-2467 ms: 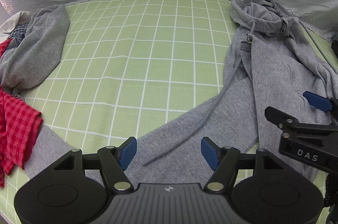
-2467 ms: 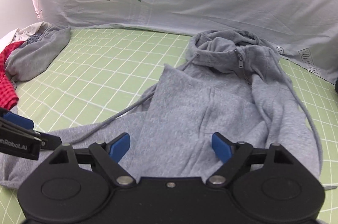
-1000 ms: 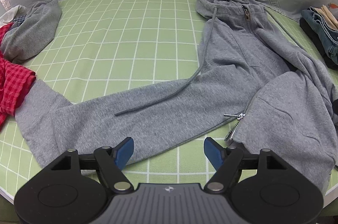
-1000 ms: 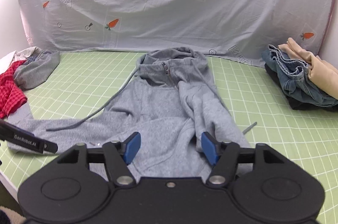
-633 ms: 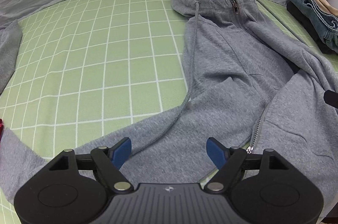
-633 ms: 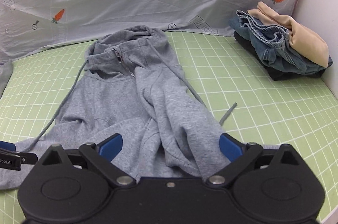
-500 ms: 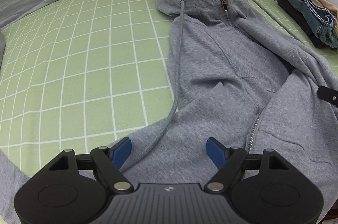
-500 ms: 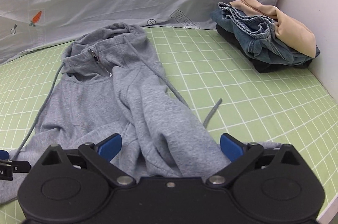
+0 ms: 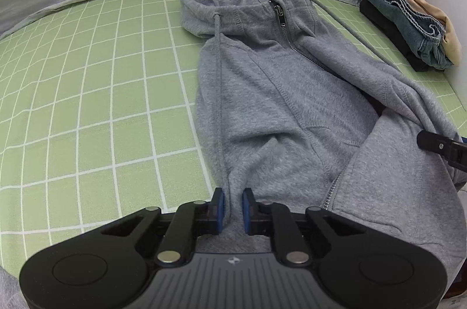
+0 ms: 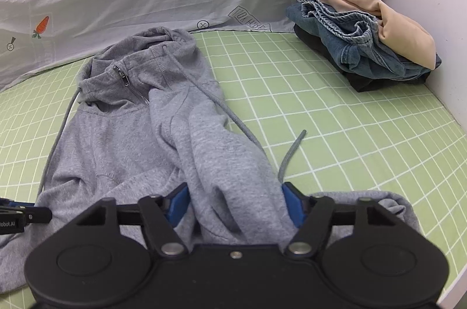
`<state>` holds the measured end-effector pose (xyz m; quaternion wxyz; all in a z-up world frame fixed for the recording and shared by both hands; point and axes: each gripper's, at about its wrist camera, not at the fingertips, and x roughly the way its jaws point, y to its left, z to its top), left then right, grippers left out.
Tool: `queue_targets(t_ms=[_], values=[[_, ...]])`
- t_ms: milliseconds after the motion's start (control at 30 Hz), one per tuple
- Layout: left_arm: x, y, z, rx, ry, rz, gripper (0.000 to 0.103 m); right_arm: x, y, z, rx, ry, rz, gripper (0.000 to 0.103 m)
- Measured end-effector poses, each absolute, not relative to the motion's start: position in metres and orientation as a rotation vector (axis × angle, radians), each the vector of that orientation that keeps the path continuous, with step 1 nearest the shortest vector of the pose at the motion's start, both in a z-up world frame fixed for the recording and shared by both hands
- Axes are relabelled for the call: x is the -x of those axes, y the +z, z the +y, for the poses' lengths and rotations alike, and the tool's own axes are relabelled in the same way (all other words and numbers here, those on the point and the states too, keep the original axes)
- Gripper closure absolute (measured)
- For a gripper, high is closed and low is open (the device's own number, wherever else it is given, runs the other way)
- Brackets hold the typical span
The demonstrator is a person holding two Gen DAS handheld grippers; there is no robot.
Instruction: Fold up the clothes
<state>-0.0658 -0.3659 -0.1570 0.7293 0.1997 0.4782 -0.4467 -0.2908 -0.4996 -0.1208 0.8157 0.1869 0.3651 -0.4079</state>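
Green checked sheet (image 9: 87,110) — hoodie (image 9: 262,93) between tool (image 9: 232,207) pads

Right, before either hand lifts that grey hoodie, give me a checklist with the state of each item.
1. Left gripper has fabric: ok. Its jaws have just been closing and pinch a narrow fold of the grey hoodie.
2. Right gripper has fabric: ok. Its jaws have just been closing around a thick bunched ridge of the hoodie.
3. Left drawstring clear of the left jaws: cannot tell; it runs down right to them.
4. Zipper closed: not ok; open along the lower part.
5. Hoodie lying flat: not ok; the right side is rumpled.
6. Folded clothes pile out of the way: ok.
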Motion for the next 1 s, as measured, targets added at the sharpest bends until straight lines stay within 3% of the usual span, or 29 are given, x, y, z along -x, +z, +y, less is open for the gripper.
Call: queue_targets(t_ms=[67,233,433,633,1000], values=[[0.067,-0.155,-0.363,-0.437,-0.955,1.038,0.091,0.291,-0.116,-0.498,-0.411,-0.839,0.75,0.075],[0.056,-0.148,-0.343,-0.458,-0.801,0.964,0.092,0.285,-0.099,-0.493,-0.406,-0.763,0.69,0.086],[-0.01,-0.143,-0.297,-0.411,-0.508,0.939,0.092,0.26,-0.081,-0.486,-0.367,-0.628,0.636,0.087],[-0.062,-0.127,-0.25,-0.367,-0.304,0.912,0.092,0.233,-0.091,-0.475,-0.233,-0.561,0.709,0.087],[-0.053,-0.132,-0.249,-0.339,-0.388,0.943,0.089,0.218,-0.093,-0.535,-0.041,-0.756,0.764,0.086]])
